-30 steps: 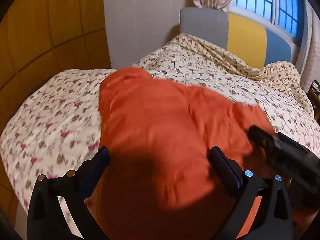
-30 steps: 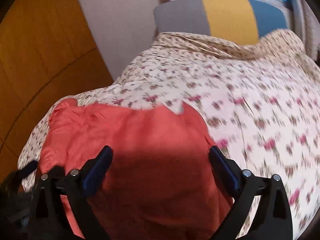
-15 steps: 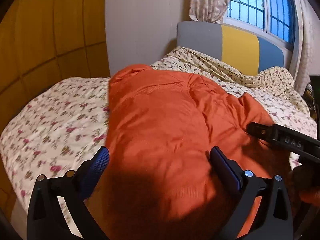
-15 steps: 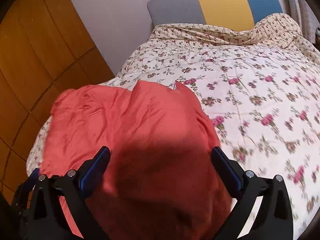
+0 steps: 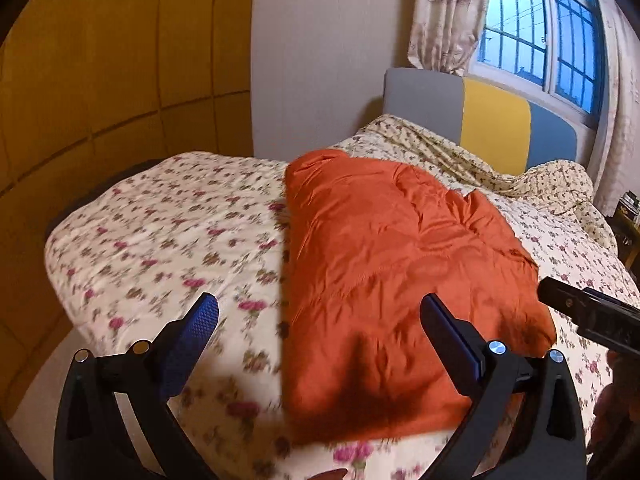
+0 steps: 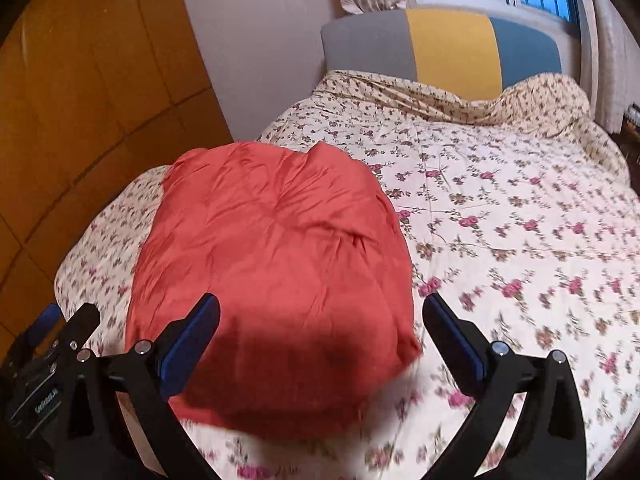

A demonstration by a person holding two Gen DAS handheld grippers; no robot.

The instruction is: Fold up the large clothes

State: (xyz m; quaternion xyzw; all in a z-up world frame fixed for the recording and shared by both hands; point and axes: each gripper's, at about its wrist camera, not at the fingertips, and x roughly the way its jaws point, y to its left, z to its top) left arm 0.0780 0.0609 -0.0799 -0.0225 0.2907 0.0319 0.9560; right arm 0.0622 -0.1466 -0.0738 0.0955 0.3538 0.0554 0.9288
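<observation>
Floral bedspread [image 6: 500, 220] wide open rightward, orange garment [image 6: 276, 264] near its left edge, both grippers spread, empty.

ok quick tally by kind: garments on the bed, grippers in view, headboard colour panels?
Garments: 1, the orange garment lying folded on the floral quilt
Grippers: 2, left hand-held gripper and right hand-held gripper, both open
Headboard panels: 3, grey, yellow, blue
Total: 6
</observation>
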